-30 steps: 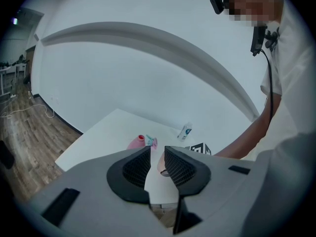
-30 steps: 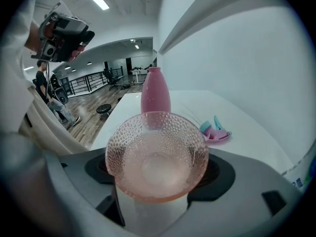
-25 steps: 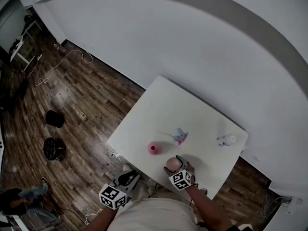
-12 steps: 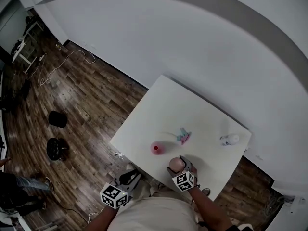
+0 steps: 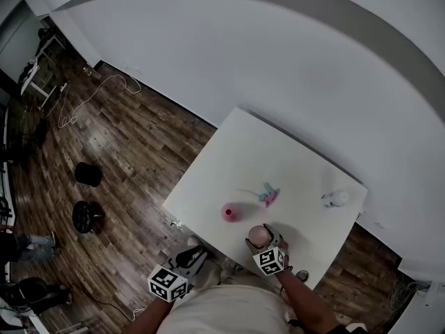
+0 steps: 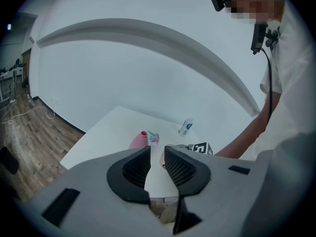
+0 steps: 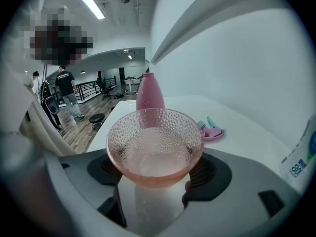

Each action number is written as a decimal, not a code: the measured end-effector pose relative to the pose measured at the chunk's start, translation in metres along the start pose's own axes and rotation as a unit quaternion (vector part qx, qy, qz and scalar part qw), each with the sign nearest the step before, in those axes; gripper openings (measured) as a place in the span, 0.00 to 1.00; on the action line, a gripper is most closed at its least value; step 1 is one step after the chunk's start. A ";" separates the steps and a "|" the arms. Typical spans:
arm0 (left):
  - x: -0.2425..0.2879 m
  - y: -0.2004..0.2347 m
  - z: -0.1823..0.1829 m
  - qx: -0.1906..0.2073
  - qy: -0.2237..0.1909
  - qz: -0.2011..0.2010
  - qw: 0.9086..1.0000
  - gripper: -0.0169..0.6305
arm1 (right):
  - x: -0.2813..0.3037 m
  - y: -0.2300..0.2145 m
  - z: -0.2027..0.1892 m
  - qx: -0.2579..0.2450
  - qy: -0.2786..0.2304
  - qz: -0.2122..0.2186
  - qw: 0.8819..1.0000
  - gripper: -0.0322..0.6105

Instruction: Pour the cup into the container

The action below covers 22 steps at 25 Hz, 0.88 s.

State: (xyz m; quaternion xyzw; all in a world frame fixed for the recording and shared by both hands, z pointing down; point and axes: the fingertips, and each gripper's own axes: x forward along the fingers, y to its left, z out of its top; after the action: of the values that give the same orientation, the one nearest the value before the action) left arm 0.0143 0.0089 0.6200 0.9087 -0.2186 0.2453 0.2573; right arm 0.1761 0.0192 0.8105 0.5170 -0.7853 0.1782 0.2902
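Right gripper point(image 5: 260, 239) is pointing downward, jaws just closing, pinching the cup point(image 7: 154, 142); left gripper point(image 6: 157, 162) is hovering off the table point(image 5: 278, 165) edge, jaws narrowly parted.

There is one pink dimpled glass cup point(image 5: 259, 236), one pink bottle point(image 5: 230, 212), one small pink dish point(image 5: 270, 196) and one white plastic bottle point(image 5: 336, 199). Two black round stools point(image 5: 88, 174) stand at nine o'clock.

fig.: open-plan lab/studio hall, not a home. evidence: bare white wall point(image 5: 278, 68) w/ a curved band; wood-plank floor point(image 5: 118, 152) w/ loose cable point(image 5: 131, 85) & black stools point(image 5: 87, 175); lone white table point(image 5: 278, 158) as work stn; desks point(image 5: 36, 75) at far end. right gripper view adds ceiling strip light point(image 7: 90, 4), railing point(image 7: 91, 89) & people point(image 7: 65, 85) standing in bkgd.
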 end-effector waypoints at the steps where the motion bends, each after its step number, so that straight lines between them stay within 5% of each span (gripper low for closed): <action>1: -0.001 -0.001 -0.001 0.001 0.001 0.000 1.000 0.15 | 0.000 0.000 -0.001 0.000 0.002 0.000 1.000 0.63; 22: -0.014 -0.016 -0.008 0.006 -0.024 0.001 1.000 0.15 | -0.044 0.008 0.048 0.021 0.030 0.015 0.999 0.63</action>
State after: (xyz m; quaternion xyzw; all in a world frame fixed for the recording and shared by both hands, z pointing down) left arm 0.0092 0.0297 0.6119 0.9158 -0.2239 0.2249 0.2462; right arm 0.1688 0.0259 0.7452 0.5058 -0.7800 0.2140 0.2999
